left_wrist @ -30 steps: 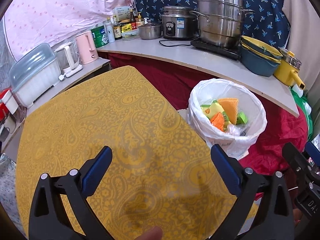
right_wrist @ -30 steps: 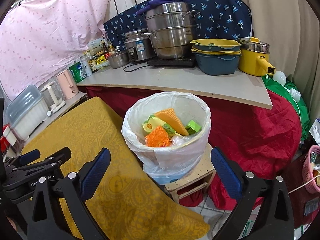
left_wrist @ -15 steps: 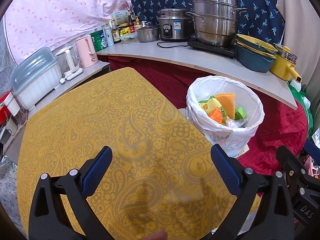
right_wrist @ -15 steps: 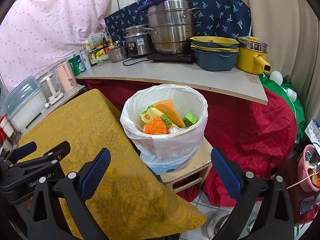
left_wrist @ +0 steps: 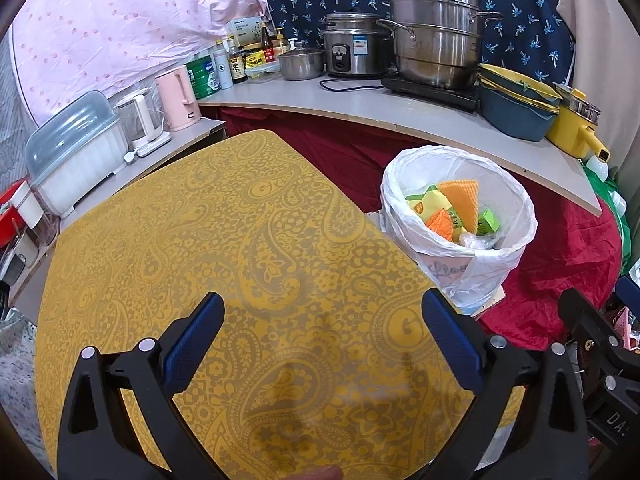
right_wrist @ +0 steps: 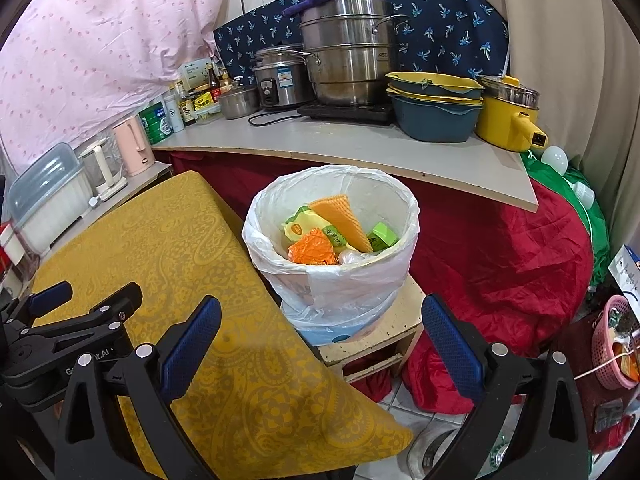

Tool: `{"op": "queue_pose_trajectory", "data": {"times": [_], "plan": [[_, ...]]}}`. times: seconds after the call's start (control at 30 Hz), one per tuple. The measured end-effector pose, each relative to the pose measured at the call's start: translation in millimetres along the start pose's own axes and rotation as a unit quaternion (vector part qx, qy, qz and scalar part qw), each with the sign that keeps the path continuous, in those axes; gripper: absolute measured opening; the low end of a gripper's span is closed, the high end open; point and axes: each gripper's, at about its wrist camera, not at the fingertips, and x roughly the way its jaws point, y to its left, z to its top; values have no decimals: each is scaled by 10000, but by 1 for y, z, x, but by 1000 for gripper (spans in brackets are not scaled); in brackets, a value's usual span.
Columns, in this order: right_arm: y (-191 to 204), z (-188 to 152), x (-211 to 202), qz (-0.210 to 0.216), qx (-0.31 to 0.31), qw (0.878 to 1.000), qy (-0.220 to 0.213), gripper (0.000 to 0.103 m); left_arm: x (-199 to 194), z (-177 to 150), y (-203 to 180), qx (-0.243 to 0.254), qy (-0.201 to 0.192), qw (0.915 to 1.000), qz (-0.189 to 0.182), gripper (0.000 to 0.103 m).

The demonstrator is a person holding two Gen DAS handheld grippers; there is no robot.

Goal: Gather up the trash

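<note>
The left gripper (left_wrist: 322, 338) had drawn back over the yellow paisley tablecloth (left_wrist: 224, 248), jaws wide apart and empty; the right gripper (right_wrist: 320, 340) had likewise pulled away, jaws spread with nothing between them. The white plastic-lined trash bin (right_wrist: 332, 280) sat smaller than a second earlier, centre of the right view, on a low wooden stool (right_wrist: 384, 332) touching the table's edge. Orange and green wrappers (right_wrist: 316, 250) lay inside. Behind, upper frame, stood a stacked steel steamer pot (right_wrist: 348, 56) on the grey counter (right_wrist: 360, 144). The bin's base was hidden by bag folds.
</note>
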Motion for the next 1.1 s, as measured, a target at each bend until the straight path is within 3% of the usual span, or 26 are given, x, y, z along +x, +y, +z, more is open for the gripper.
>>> {"op": "queue_pose_trajectory", "data": {"times": [1.1], "plan": [[0, 5, 14, 7, -34, 10000, 73, 97, 9, 1, 2, 70, 32, 10000, 4, 95]]}}
